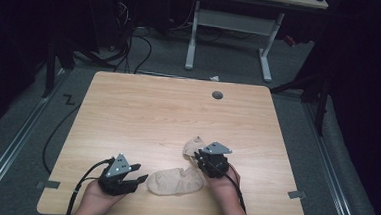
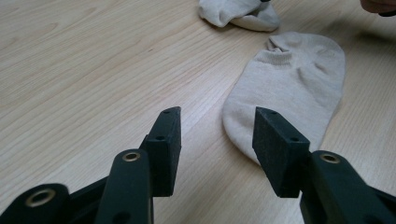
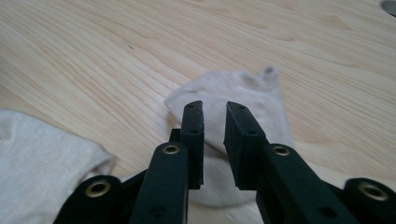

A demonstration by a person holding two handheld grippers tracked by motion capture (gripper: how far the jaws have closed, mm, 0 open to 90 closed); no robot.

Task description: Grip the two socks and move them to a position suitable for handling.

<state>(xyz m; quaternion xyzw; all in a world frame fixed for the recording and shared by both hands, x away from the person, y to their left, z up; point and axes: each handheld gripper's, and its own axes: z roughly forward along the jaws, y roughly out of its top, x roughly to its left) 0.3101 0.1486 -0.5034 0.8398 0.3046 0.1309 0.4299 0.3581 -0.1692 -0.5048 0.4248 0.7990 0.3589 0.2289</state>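
two pale beige socks lie on the near part of a light wooden table [image 1: 143, 109], between the person's hands. the flat sock [image 1: 175, 181] is spread out near the front edge, its toe end pointing toward the left gripper [image 1: 135, 177], which sits low at the front left of the table in the person's left hand [image 1: 98, 198]. in the left gripper view that gripper's jaws stand wide apart with nothing between them, and the flat sock [image 2: 289, 88] lies just ahead, its rounded end partly behind the right-hand jaw; whether the jaw touches the fabric is hard to judge. the second sock [image 1: 193, 147] is bunched up a little farther back and to the right, touching or nearly touching the heel end of the flat one. the right gripper [image 1: 206, 161], held in the person's right hand [image 1: 223, 182], is just over this bunched sock. in the right gripper view its jaws are drawn close with a narrow gap left, and the bunched sock [image 3: 243, 88] lies beneath and beyond them, seemingly not pinched, while a corner of the flat sock [image 3: 42, 158] shows at lower left. a small grey round cap [image 1: 217, 95] sits in the tabletop near the far edge, well apart from the socks.
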